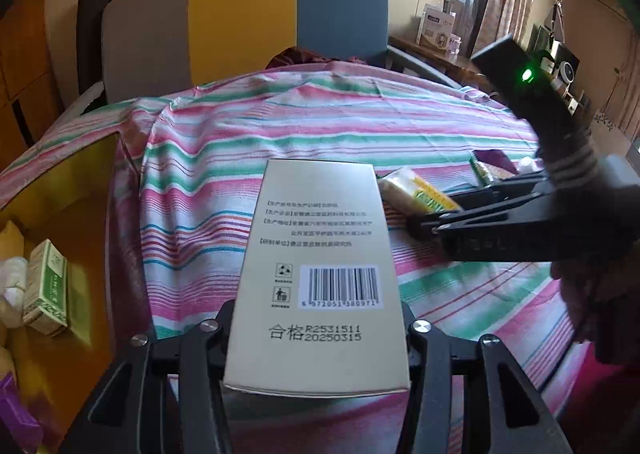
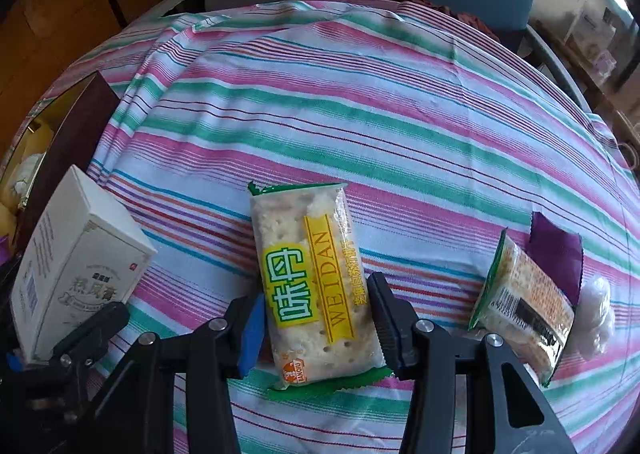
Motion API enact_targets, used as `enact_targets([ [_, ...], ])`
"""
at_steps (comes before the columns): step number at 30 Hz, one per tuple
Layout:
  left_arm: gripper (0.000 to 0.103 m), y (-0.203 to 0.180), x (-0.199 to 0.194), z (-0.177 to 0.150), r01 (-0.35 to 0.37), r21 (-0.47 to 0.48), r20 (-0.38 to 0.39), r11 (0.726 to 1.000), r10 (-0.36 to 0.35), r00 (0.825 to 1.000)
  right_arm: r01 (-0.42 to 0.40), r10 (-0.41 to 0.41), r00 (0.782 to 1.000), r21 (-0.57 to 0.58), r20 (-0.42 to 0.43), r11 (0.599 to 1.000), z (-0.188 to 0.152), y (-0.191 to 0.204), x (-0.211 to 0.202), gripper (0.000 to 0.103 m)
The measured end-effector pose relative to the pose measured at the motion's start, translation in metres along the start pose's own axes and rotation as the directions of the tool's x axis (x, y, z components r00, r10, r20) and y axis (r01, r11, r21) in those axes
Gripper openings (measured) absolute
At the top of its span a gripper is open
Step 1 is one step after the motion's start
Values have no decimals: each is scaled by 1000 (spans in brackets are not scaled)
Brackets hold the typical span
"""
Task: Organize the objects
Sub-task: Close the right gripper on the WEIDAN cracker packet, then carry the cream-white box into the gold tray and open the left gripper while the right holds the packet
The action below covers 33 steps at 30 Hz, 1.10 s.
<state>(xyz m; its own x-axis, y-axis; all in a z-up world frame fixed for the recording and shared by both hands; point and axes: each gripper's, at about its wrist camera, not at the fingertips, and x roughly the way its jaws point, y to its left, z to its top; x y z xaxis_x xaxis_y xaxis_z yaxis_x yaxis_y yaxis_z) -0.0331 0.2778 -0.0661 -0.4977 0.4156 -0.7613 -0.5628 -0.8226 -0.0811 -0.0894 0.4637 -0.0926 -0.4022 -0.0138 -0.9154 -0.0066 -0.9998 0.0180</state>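
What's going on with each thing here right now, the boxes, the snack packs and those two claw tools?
White box: clamped in the left gripper, lifted off the cloth.
Cracker pack: sealed, flat on the cloth, right gripper closed on its sides.
Second cracker pack: sealed, lying untouched.
Purple packet: partly under it.
Yellow bin: open, green box inside.

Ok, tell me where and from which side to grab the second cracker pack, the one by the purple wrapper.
Grip the second cracker pack across its narrow width, mid-length, coming from above. It lies tilted, one long edge propped on the purple wrapper, so roll the jaws to match that slope. Its crimped ends look too thin to hold well. The right gripper is already around the first pack.
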Motion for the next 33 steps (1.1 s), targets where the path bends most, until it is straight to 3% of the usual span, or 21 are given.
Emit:
enact_targets([
  [5, 51, 5, -32, -1, 15, -14, 36, 1000, -14, 999, 16, -17, 997, 18, 76, 1000, -11, -1, -4, 51],
  [9, 51, 16, -57, -3, 12, -39, 65, 999, -9, 998, 17, -20, 996, 37, 89, 999, -12, 2, -5, 51],
  [18, 51, 80, -115, -12, -61, -196, 122, 979, 86, 989, 64, -67, 992, 28, 106, 998, -17, 11, -6, 50],
  [21, 51, 118, -133, -24, -93, -287, 118, 953, 131, 984, 67, -70, 992, 27, 106, 997, -17, 10, -7, 50],
  [25, 51, 174, -156, -50, -129, -437, 98, 890, 190, 977, 68, -71, 992, 30, 104, 997, -16, 10, -6, 51],
  [29, 51, 208, -159, -74, -81, -549, 72, 832, 143, 987, 75, -77, 991, 29, 108, 997, -15, 11, -7, 51],
  [33, 51, 207, -138, -83, -42, -561, 32, 827, 72, 997, 73, -76, 991, 26, 111, 997, -15, 10, -7, 50],
])
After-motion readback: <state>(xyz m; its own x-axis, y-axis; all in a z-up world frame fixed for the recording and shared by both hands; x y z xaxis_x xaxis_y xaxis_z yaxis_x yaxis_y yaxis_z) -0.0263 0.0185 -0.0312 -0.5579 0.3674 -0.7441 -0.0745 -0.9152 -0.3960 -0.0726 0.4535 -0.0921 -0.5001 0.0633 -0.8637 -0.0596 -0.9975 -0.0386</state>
